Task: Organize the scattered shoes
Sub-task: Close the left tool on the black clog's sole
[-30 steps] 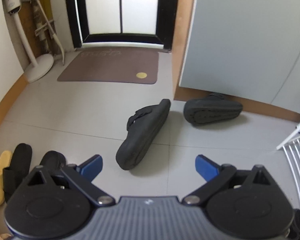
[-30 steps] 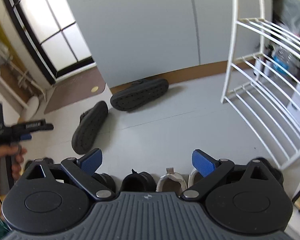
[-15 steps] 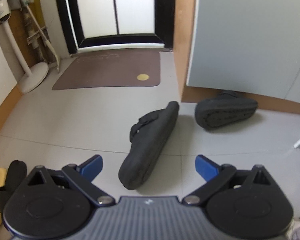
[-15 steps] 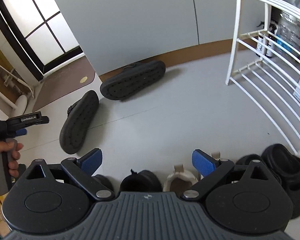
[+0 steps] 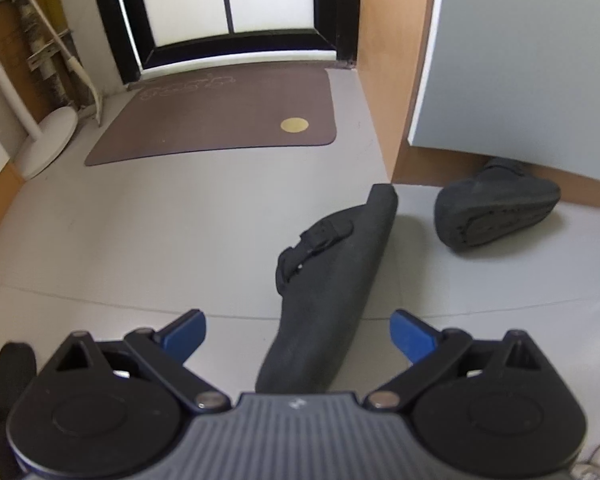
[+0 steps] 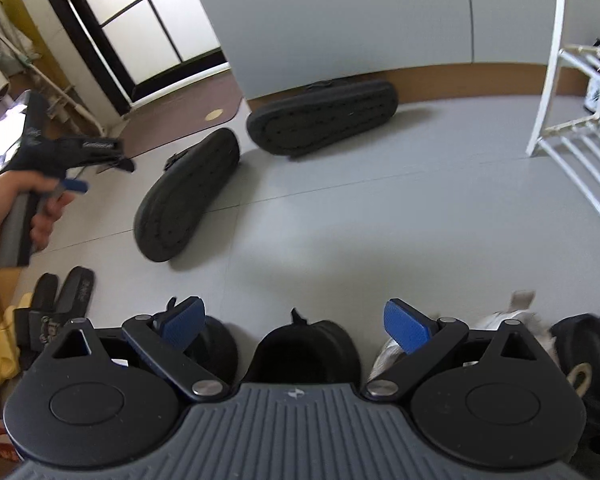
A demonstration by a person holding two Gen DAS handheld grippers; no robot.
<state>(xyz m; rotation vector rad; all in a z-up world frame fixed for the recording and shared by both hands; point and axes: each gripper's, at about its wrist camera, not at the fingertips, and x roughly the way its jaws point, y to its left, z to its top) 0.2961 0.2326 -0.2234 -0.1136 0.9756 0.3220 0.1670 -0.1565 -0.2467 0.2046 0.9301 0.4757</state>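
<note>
Two black sandals lie scattered on the grey floor. The nearer sandal (image 5: 328, 292) (image 6: 190, 194) lies on its side, buckle strap to the left. Its mate (image 5: 496, 212) (image 6: 324, 118) leans sole-out against the grey cabinet base. My left gripper (image 5: 298, 330) is open, its blue pads either side of the nearer sandal's heel end, just short of it. A hand holds that gripper (image 6: 76, 160) at the left of the right wrist view. My right gripper (image 6: 294, 322) hangs open and empty above a row of shoes.
A row of shoes lines the near edge: black shoes (image 6: 306, 348), a white pair (image 6: 512, 316), black slides (image 6: 72, 288) and yellow slippers (image 6: 0, 328). A white wire rack (image 6: 572, 120) stands right. A brown doormat (image 5: 220, 116) and a fan base (image 5: 46, 140) sit by the door.
My left gripper has moved forward and down toward the nearer sandal, which now lies between its pads. My right gripper has swung left along the shoe row; the rack has slid to the frame's edge.
</note>
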